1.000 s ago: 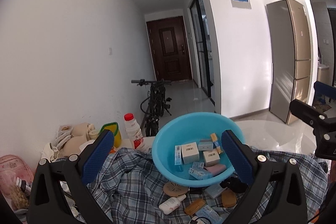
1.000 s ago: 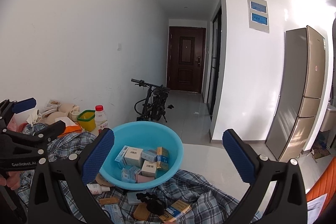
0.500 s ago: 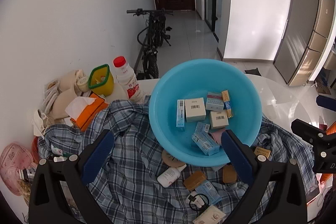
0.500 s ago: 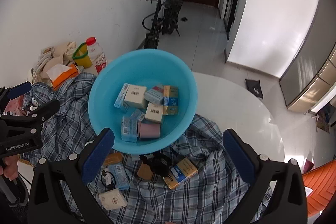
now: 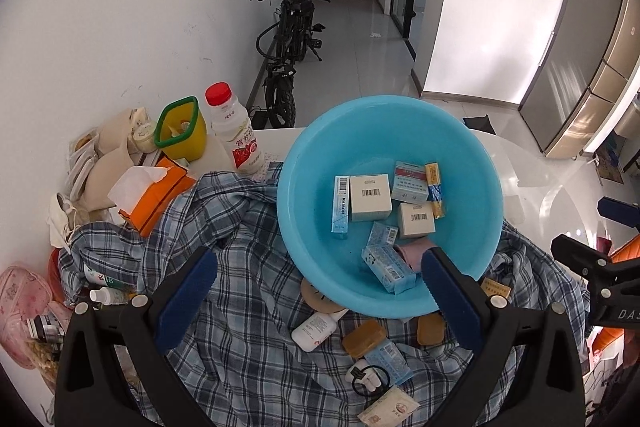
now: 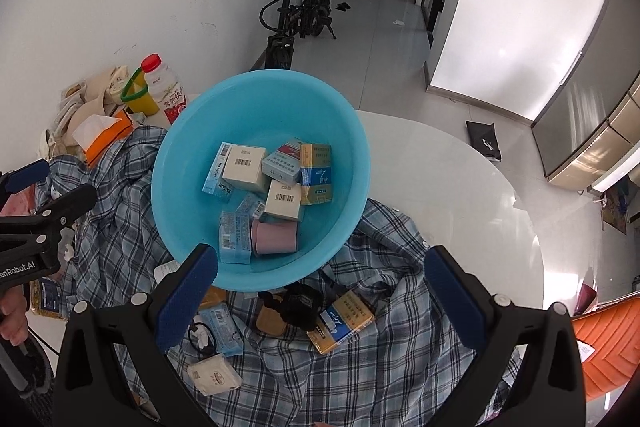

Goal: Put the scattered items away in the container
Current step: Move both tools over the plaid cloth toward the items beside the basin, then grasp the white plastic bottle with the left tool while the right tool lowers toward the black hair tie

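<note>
On the white surface (image 6: 460,187), over a rumpled plaid shirt (image 5: 248,355), sits the blue basin (image 5: 472,163), holding several small boxes and a pink tube (image 6: 275,236). My left tool (image 5: 316,295) hovers above its near rim, fingers spread wide apart and gripping nothing. My right tool (image 6: 320,287) hangs likewise, fingers wide apart and empty. Scattered on the shirt just in front of the basin lie a small white bottle (image 5: 314,327), two tan soaps, a blue box (image 5: 390,359), a yellow box (image 6: 340,321) and a white sachet (image 6: 214,373).
</note>
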`<state>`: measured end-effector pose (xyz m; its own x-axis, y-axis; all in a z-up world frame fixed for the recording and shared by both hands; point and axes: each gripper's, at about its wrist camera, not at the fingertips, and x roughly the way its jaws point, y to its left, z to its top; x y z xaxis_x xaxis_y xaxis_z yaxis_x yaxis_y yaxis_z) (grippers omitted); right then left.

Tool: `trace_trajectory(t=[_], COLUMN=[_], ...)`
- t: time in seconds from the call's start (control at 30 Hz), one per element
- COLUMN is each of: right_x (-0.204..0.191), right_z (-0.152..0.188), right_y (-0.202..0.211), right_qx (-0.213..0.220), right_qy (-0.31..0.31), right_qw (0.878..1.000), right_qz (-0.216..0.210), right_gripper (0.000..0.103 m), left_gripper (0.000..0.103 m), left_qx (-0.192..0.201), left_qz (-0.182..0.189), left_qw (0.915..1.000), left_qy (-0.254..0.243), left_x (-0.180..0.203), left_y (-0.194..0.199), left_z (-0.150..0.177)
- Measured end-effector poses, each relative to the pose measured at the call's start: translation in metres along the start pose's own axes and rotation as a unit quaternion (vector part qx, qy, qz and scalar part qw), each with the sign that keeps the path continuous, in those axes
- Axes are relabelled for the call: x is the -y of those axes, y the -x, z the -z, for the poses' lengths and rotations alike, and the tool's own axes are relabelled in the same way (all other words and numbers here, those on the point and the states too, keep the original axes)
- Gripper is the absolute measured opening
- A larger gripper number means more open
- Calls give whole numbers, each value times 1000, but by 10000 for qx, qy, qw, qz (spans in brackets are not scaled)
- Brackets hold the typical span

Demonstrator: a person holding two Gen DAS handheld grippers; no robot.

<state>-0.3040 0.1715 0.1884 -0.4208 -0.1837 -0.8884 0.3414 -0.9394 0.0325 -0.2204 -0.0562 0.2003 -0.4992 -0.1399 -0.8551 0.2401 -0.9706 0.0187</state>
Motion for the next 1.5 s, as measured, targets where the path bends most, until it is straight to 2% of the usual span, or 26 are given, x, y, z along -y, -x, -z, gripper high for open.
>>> trace_trajectory(t=[0.17, 0.37, 0.47, 0.8, 0.97, 1.13, 1.5], right_x=[3, 1, 2, -7, -5, -4, 5], right_z=[-4, 10, 22, 72, 85, 96, 107], right_y=[-6, -29, -48, -103, -120, -131, -137], right_qx=[-30, -238, -427, -1042, -1197, -1283, -1310], right_qy=[-94, 27, -31, 70, 48, 114, 44], right_qw=[9999, 9997, 9989, 9938, 9919, 9908, 9905], right_qz=[-73, -70, -173, -373, -421, -415, -420], right_gripper=[103, 103, 103, 103, 103, 103, 103], left_gripper=[103, 103, 103, 103, 103, 103, 103], left_qx=[-161, -402, -493, -1018, -1331, -1419, -1470], left_qz=[41, 173, 333, 265, 384, 303, 402], left_qw=[9997, 9990, 9982, 9942, 9903, 9894, 9883], left_qy=[166, -89, -91, -241, -72, -9, 111], left_x=[-3, 5, 9, 16, 10, 2, -3], left_y=[-18, -36, -44, -100, -129, -143, -162], left_z=[-2, 24, 37, 87, 111, 121, 131])
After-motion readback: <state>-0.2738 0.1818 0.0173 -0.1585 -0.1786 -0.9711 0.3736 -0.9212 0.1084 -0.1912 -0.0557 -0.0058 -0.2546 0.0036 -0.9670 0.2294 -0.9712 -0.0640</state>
